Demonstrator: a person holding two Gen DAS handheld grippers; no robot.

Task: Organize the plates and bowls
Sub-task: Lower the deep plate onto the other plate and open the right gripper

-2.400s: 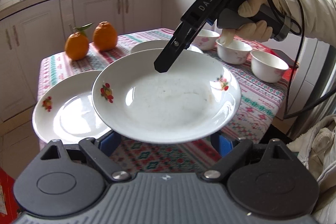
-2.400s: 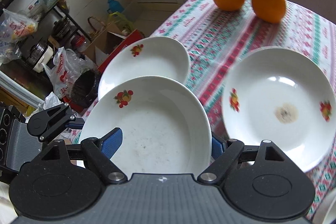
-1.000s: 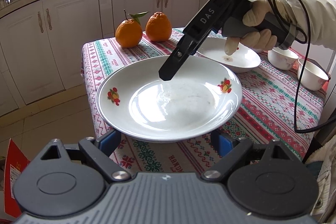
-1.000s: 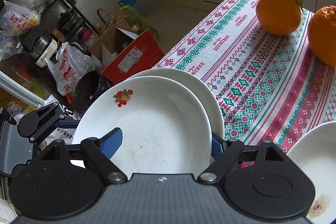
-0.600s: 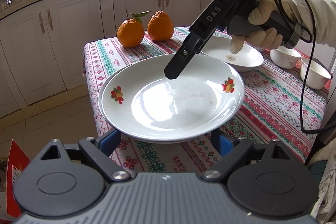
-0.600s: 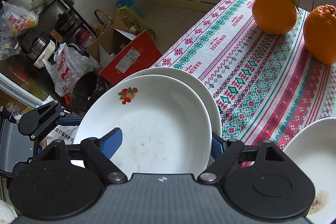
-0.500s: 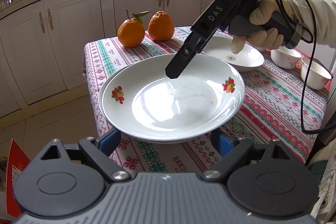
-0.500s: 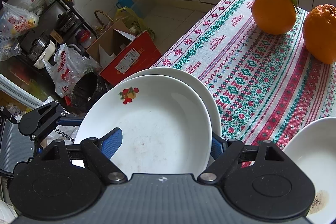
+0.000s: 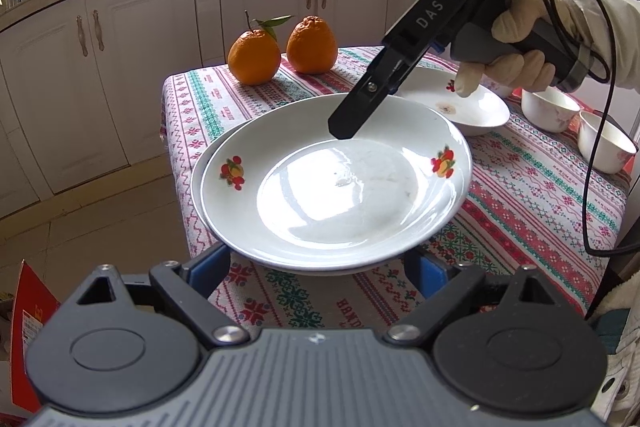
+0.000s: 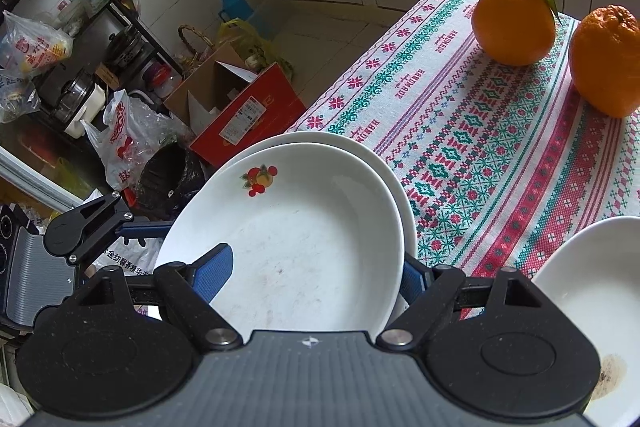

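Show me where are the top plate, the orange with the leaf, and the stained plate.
top plate (image 9: 340,195), left wrist view, on its shiny centre.
orange with the leaf (image 10: 514,23), right wrist view, on its peel.
stained plate (image 9: 472,107), left wrist view, near its brown stain.

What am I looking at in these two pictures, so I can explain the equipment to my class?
There is no robot here. A person holds a two-fingered clamp with its own camera in each hand. One picture looks along the left hand-held gripper, the other along the right hand-held gripper. The gloved hand holding the right one shows in the left view. On the patterned tablecloth lie two oranges, two small white bowls and a stained white plate. At the corner, a white fruit-print plate sits on a second white plate. The right hand-held gripper appears clamped on the top rim. The left one's jaws are opening around the stack's near edge.
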